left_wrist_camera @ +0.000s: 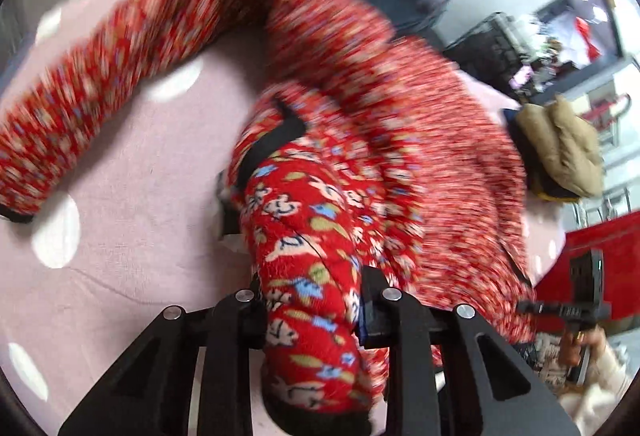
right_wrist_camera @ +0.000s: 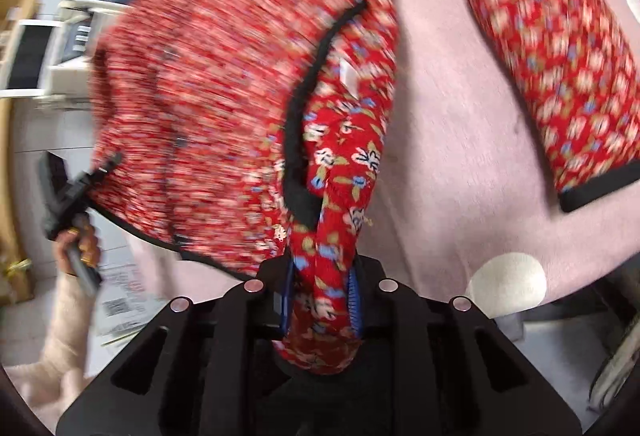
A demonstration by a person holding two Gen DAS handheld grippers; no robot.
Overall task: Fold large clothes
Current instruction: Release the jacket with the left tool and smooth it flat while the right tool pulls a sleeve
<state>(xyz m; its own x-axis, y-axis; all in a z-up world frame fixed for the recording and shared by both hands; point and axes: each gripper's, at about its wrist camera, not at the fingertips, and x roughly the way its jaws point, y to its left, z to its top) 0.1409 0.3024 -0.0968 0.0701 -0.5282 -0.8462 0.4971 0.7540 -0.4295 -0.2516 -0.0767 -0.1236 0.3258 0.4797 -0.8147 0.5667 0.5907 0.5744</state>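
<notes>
One red fleece garment with a flower print and black trim (left_wrist_camera: pixel 304 236) is here. Two black two-finger grippers show: the left gripper (left_wrist_camera: pixel 312 300) and the right gripper (right_wrist_camera: pixel 320 276). One pink sheet with white dots (left_wrist_camera: pixel 132 172) lies underneath. One tan padded coat (left_wrist_camera: pixel 560 152) sits apart.

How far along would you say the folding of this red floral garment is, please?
Done: both tongs have gripped it. The left tongs and right tongs are each shut on bunched fabric of the red floral garment.
In hand: it hangs over the pink spotted cover, one black-cuffed sleeve trailing.
Left: no fold shows yet; laying flat and folding remain.
</notes>
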